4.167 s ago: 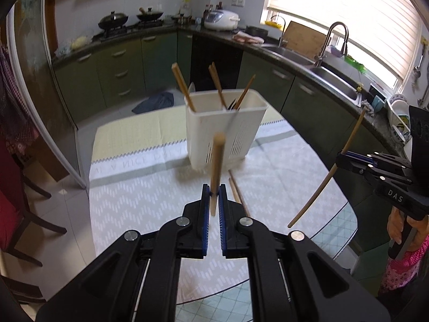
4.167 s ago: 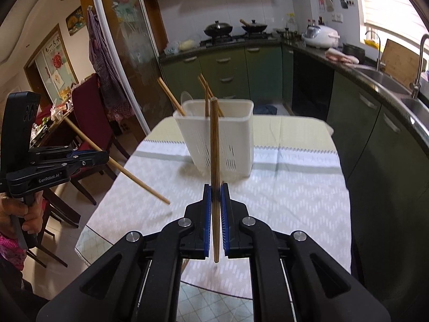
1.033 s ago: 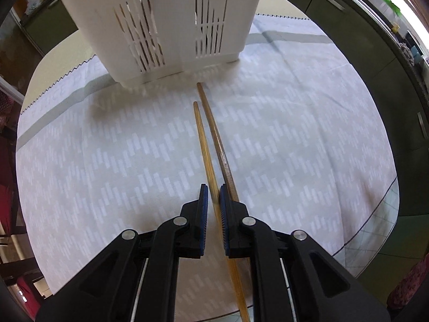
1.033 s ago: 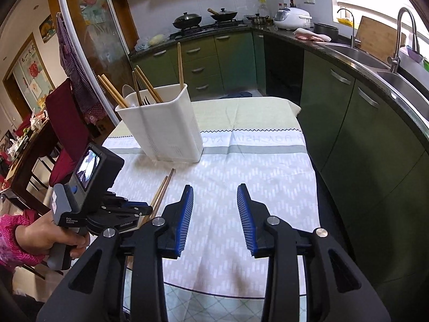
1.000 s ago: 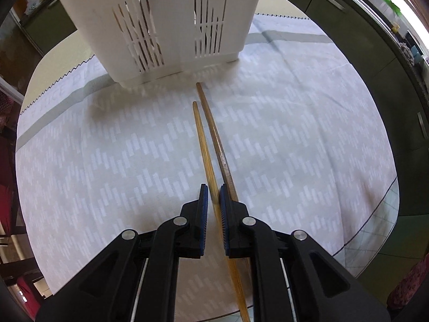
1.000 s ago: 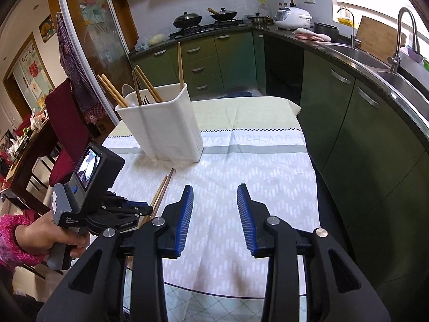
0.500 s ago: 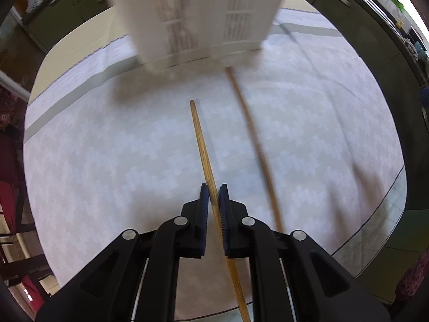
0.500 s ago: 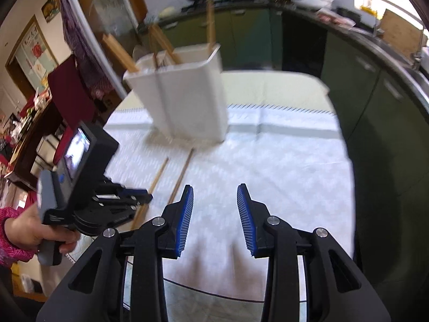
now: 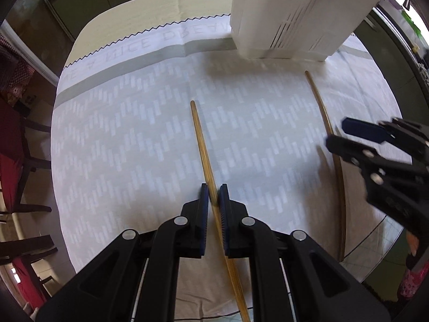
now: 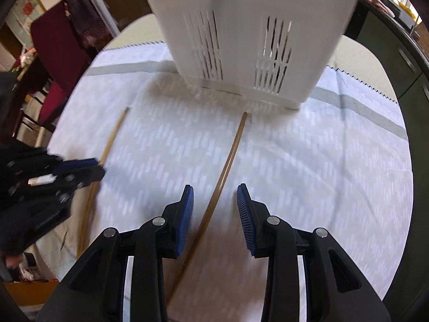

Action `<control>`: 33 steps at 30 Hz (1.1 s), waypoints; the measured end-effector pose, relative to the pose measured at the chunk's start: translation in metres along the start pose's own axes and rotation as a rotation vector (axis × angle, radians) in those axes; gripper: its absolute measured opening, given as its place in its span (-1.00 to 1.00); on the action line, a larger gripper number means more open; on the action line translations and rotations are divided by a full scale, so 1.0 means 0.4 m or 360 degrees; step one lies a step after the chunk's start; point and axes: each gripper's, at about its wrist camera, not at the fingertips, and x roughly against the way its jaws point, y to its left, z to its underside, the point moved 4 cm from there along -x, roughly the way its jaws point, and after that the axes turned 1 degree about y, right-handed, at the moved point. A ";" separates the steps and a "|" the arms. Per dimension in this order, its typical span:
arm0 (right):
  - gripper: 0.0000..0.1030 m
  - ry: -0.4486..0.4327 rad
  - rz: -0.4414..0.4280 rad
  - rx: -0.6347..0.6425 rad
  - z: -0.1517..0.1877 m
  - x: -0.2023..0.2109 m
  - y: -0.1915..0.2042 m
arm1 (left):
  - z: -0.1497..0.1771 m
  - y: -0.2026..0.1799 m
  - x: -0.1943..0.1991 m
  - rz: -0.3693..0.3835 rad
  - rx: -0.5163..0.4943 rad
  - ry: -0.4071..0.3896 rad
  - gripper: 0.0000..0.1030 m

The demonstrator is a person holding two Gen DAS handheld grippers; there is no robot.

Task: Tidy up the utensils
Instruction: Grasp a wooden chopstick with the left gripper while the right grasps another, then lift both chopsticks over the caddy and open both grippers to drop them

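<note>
Wooden light-brown chopstick (image 9: 204, 150) is pinched tight in the left gripper (image 9: 213, 197) over the white patterned tablecloth (image 9: 128, 123). A second darker wooden chopstick (image 10: 228, 161) lies flat on the cloth between the right gripper (image 10: 215, 198)'s spread blue-padded fingers, untouched, its tip near the white slotted plastic utensil holder (image 10: 249, 35).

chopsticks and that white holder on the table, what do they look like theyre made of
Chopsticks: likely wood or bamboo, with a tan-brown colour and a slight sheen that suggests a smooth or lacquered finish.
White holder: probably moulded plastic, matte and opaque, with clean-cut vent slits and rounded corners.
</note>
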 end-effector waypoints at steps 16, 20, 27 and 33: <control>-0.87 0.0058 0.0109 0.0106 0.003 -0.012 0.011 | 0.020 -0.003 0.012 0.0019 0.0026 0.0043 -0.82; -0.87 -0.0017 0.0060 0.0063 0.025 0.031 -0.027 | -0.018 0.004 -0.005 -0.0003 0.0022 0.0047 -0.81; -0.87 -0.0176 -0.0007 0.0046 0.065 0.147 -0.065 | -0.050 -0.007 -0.005 -0.0037 0.0040 0.0023 -0.85; -0.87 -0.0308 -0.0072 0.0021 0.097 0.244 -0.089 | -0.074 -0.030 0.031 -0.0020 0.0043 -0.0039 -0.87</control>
